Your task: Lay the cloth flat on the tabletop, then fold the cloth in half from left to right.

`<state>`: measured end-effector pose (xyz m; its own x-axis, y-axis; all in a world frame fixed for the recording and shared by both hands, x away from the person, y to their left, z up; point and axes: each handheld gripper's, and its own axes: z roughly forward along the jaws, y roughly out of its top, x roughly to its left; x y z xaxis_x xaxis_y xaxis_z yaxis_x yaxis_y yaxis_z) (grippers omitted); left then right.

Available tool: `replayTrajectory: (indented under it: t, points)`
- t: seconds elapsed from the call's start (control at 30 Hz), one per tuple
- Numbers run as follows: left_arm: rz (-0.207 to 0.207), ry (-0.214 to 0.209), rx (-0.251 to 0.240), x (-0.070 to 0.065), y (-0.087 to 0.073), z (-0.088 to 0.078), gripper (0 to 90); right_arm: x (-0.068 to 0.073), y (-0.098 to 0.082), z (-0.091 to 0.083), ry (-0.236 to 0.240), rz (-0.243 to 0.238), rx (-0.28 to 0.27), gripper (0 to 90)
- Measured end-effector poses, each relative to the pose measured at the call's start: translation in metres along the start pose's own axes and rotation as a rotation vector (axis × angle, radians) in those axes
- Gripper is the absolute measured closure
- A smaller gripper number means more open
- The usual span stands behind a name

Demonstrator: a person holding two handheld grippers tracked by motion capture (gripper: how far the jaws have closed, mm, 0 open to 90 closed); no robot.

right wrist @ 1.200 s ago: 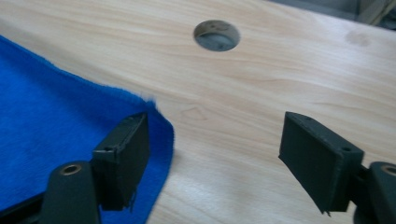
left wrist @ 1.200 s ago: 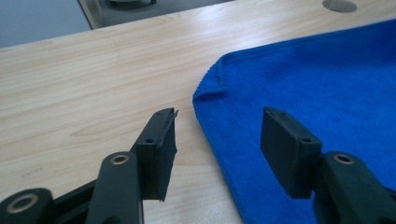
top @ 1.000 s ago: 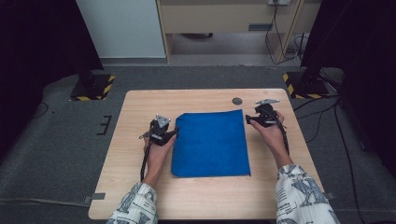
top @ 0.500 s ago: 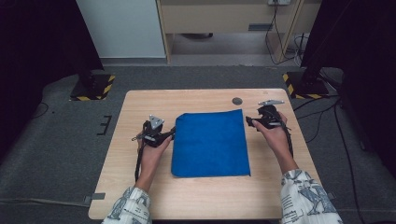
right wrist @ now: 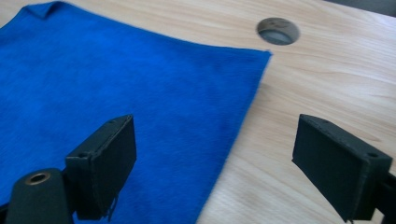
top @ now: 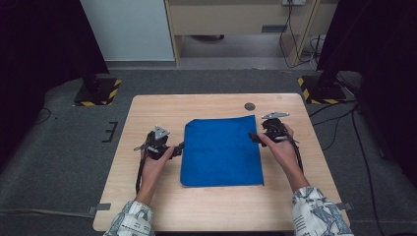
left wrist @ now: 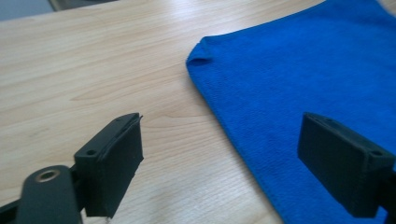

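A blue cloth [top: 221,150] lies flat in the middle of the wooden table [top: 147,110]. My left gripper [top: 179,146] sits at the cloth's left edge and my right gripper [top: 252,136] at its right edge, each held in a hand. In the left gripper view the cloth [left wrist: 299,79] has its edge running between the wide-apart jaws of the left gripper [left wrist: 219,142], unpinched. The right gripper view has the cloth [right wrist: 116,79] under the left jaw of the right gripper [right wrist: 215,140] and bare wood under the other. Both pairs of jaws have just been opening, with nothing gripped.
A round cable hole [top: 250,106] sits in the table behind the cloth's far right corner, also in the right gripper view as the hole [right wrist: 278,31]. Stand bases with yellow-black stripes [top: 96,91] [top: 319,91] rest on the grey floor beyond the table.
The left hand has slid left, off the cloth's left edge, and its jaws have spread. The right hand has shifted slightly nearer along the cloth's right edge. The cloth lies unchanged.
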<state>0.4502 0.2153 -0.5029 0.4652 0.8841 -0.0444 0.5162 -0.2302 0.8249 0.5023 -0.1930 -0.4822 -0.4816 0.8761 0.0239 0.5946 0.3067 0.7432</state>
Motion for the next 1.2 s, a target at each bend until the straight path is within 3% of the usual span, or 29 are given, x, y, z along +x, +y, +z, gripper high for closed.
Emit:
replayTrajectory:
  t: [0.3, 0.4, 0.53, 0.6, 0.77, 0.8, 0.83, 0.97, 1.2]
  points:
    - [-0.022, 0.038, 0.002, 0.009, -0.005, -0.003, 7.7, 0.032, -0.005, 0.004, 0.088, -0.049, -0.002, 12.1]
    - [-0.041, 0.073, 0.014, 0.015, -0.009, -0.003, 7.7, 0.049, -0.004, 0.004, 0.119, -0.095, 0.004, 12.7]
    - [-0.051, 0.078, 0.02, 0.018, -0.01, -0.002, 7.7, 0.062, -0.003, 0.005, 0.141, -0.097, 0.002, 15.7]
    - [-0.047, 0.075, 0.025, 0.018, -0.011, -0.002, 8.1, 0.072, -0.004, 0.006, 0.162, -0.12, 0.005, 18.6]
    - [-0.045, 0.078, 0.02, 0.02, -0.011, -0.003, 8.9, 0.093, -0.005, 0.01, 0.198, -0.155, 0.005, 15.8]
    - [-0.043, 0.081, 0.023, 0.021, -0.012, -0.003, 8.7, 0.104, -0.006, 0.011, 0.213, -0.176, 0.006, 15.2]
    - [-0.044, 0.083, 0.023, 0.021, -0.012, -0.003, 8.7, 0.104, -0.006, 0.011, 0.213, -0.176, 0.006, 15.2]
    - [-0.051, 0.083, 0.019, 0.022, -0.013, -0.003, 8.4, 0.131, -0.008, 0.013, 0.248, -0.228, 0.013, 15.4]
    - [-0.048, 0.085, 0.01, 0.024, -0.013, -0.006, 8.4, 0.186, -0.012, 0.013, 0.353, -0.301, 0.022, 20.2]
